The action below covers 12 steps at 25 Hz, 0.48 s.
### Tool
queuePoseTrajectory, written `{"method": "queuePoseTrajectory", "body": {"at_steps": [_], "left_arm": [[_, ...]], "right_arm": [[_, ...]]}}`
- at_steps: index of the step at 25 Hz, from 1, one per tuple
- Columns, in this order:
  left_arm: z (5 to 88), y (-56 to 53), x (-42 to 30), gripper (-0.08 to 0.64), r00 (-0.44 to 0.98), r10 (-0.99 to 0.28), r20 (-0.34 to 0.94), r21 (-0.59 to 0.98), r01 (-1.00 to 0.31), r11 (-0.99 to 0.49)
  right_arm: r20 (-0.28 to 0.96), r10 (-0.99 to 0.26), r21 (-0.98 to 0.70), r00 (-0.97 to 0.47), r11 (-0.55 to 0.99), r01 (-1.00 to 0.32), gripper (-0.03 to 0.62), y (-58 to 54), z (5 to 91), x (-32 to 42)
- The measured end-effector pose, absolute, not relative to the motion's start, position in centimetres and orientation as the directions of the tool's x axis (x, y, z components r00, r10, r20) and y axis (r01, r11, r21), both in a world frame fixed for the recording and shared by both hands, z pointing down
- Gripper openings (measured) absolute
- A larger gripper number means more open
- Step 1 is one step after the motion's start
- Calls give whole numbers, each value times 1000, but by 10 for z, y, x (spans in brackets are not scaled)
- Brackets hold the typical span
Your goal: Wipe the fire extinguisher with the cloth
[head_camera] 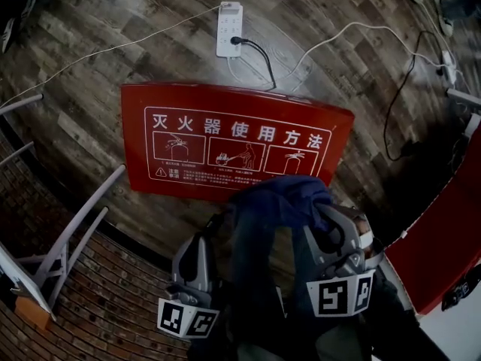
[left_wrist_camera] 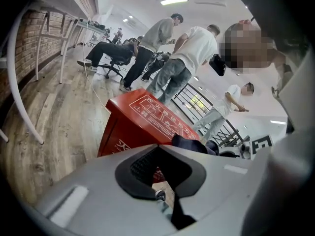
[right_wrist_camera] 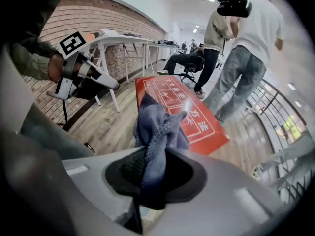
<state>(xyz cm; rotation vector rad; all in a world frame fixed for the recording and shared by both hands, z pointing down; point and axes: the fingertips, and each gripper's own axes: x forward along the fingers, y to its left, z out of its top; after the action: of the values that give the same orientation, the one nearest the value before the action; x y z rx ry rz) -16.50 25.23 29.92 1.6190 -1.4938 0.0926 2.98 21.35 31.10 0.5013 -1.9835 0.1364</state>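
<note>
A red fire-extinguisher box (head_camera: pixel 233 145) with white printed instructions on its lid stands on the wooden floor; no extinguisher itself shows. My right gripper (head_camera: pixel 319 213) hovers over the box's near edge, shut on a bunched blue cloth (head_camera: pixel 282 198). In the right gripper view the cloth (right_wrist_camera: pixel 157 129) sticks up from between the jaws, above the box (right_wrist_camera: pixel 202 124). My left gripper (head_camera: pixel 214 228) hangs beside it on the left, shut with nothing in it. The left gripper view shows the box (left_wrist_camera: pixel 142 117) ahead and the cloth (left_wrist_camera: pixel 189 142) at its right.
A white power strip (head_camera: pixel 229 28) with trailing cables lies beyond the box. White table legs (head_camera: pixel 68 239) and a brick wall stand at the left, a red panel (head_camera: pixel 443 239) at the right. Several people (left_wrist_camera: pixel 187 63) stand farther off, beside a railing (right_wrist_camera: pixel 280 117).
</note>
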Motion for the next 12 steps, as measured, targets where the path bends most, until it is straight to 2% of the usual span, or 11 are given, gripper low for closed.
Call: {"method": "queuePoseTrajectory", "body": {"at_steps": [3, 6, 9, 12], "left_arm": [[303, 254, -166, 5, 269, -756, 596, 551, -822, 142], [306, 256, -167, 5, 268, -754, 600, 551, -822, 146], [309, 259, -171, 5, 264, -751, 606, 551, -820, 155], [311, 261, -175, 5, 259, -748, 611, 548, -821, 163]], "right_arm": [[879, -301, 136, -370, 902, -410, 86, 239, 313, 36], [879, -243, 39, -411, 894, -447, 86, 262, 321, 17], [850, -216, -96, -480, 833, -544, 86, 267, 331, -9], [763, -304, -195, -571, 734, -651, 86, 253, 333, -36]]}}
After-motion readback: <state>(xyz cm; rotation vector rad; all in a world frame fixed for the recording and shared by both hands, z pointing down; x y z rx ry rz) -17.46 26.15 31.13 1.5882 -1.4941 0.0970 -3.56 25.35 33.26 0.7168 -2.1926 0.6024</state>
